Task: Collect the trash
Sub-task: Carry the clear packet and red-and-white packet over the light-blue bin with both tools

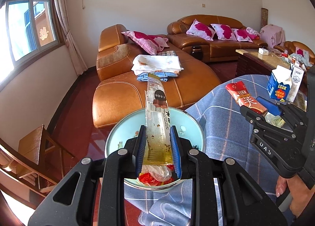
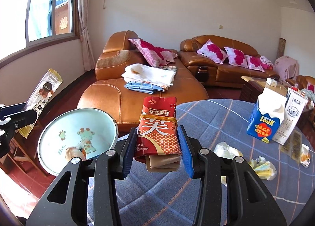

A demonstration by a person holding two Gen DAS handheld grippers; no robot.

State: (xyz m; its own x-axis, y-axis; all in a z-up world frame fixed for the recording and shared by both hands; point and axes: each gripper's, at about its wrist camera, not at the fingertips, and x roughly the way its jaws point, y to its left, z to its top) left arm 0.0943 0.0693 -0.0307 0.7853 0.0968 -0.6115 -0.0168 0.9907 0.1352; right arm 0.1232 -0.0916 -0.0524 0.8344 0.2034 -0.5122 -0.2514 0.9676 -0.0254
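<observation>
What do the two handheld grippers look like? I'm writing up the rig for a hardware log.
Both match: the left gripper and right gripper have matte black angular link arms with triangular cutouts and round silver pivot pins. Their fingers carry ribbed blue pads. The right gripper's side bears white lettering "DAS". No cables or sleeves show.

The blue carton (image 2: 264, 119) reads "LooK". My red cake packet (image 2: 157, 127) reads "欧式蛋糕" above a big white "笑", with "小包" lower down. "DAS" is on my right gripper (image 1: 264, 149). The clear wrapper (image 1: 157, 119) shows "MUSCOVADO SUGAR".
</observation>
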